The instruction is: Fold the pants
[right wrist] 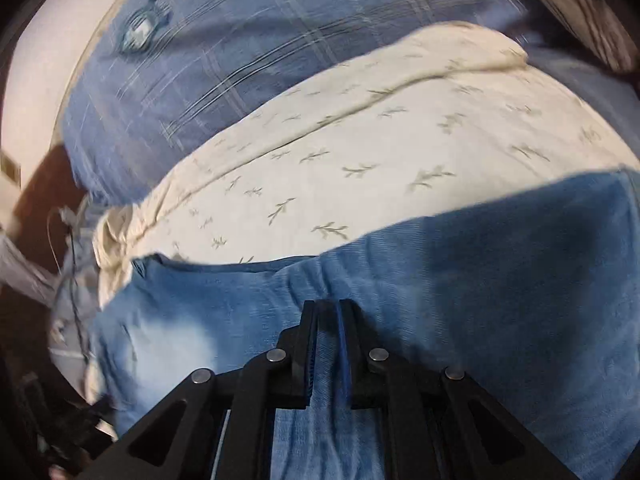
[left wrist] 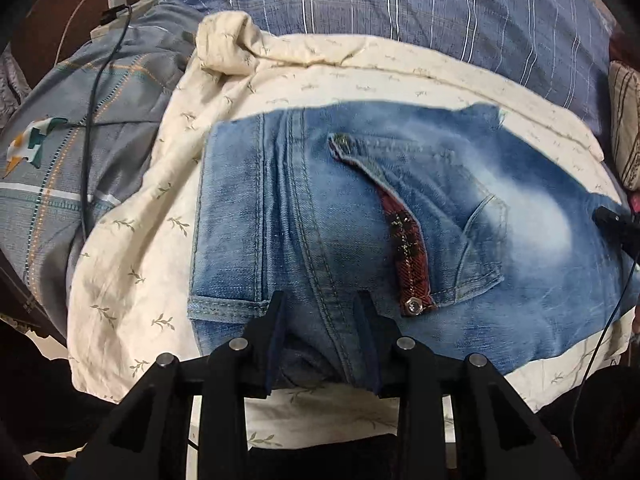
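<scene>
Faded blue jeans (left wrist: 360, 216) lie on a cream leaf-print sheet (left wrist: 132, 248), waist end at the left, with a red plaid pocket lining (left wrist: 408, 248) showing. My left gripper (left wrist: 322, 304) sits over the near edge of the jeans by the seam; its jaws stand apart with denim bunched between them. My right gripper (right wrist: 329, 312) is shut on a fold of the jeans (right wrist: 480, 280) at their near edge; the view is blurred. The right gripper's tip (left wrist: 612, 218) shows at the right edge of the left wrist view.
A blue plaid quilt (left wrist: 400, 0) lies behind the sheet. A grey plaid pillow (left wrist: 80, 128) with a black cable (left wrist: 90, 120) and a white charger (left wrist: 118, 0) lies at the left. A striped cushion (left wrist: 628, 120) is at the right.
</scene>
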Tool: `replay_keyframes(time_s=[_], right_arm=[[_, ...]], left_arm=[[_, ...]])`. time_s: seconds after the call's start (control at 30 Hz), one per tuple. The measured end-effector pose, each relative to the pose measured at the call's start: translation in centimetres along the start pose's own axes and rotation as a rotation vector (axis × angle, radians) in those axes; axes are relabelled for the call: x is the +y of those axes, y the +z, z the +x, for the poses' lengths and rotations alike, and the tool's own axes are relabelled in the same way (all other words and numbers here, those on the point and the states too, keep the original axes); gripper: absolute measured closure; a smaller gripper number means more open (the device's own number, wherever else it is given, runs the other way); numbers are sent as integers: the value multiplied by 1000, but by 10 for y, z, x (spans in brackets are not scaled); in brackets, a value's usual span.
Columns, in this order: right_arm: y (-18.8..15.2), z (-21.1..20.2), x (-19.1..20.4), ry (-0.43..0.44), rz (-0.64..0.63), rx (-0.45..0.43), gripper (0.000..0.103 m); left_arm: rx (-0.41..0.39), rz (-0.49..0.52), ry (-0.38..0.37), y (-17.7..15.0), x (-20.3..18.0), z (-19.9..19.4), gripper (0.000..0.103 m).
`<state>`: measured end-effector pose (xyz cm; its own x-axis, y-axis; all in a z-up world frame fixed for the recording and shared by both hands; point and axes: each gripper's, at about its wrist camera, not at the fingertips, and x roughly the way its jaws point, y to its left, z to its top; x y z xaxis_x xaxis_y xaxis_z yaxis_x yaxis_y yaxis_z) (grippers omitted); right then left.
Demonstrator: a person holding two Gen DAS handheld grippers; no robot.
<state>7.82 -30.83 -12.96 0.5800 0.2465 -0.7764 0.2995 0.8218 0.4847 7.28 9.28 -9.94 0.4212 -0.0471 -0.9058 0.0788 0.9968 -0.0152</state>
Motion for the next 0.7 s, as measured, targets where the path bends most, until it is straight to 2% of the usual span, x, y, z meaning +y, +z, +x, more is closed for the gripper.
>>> replay_keyframes(time_s=[0.1, 0.2, 0.3, 0.43, 0.57, 0.7], right_arm=[[-6, -22, 1, 13, -30, -59, 90], [-17, -39, 2, 85, -32, -76, 90], [-35, -47, 9, 118, -45, -59, 90], [-59, -51, 16, 134, -57, -26, 90], [-79, -45, 16, 105, -66, 22, 90], [-88, -27, 16, 35, -84, 95, 90]], left_arm=[[-42, -4, -3, 0, -1, -16, 68], [-83, 7, 20, -1, -6, -29, 67], [-100, 32, 28, -1, -16, -35, 61], [-74, 62, 31, -1, -29, -25, 58], [-8, 66, 86, -6, -34, 2, 37], [-22, 88, 134, -8, -37, 7, 34]])
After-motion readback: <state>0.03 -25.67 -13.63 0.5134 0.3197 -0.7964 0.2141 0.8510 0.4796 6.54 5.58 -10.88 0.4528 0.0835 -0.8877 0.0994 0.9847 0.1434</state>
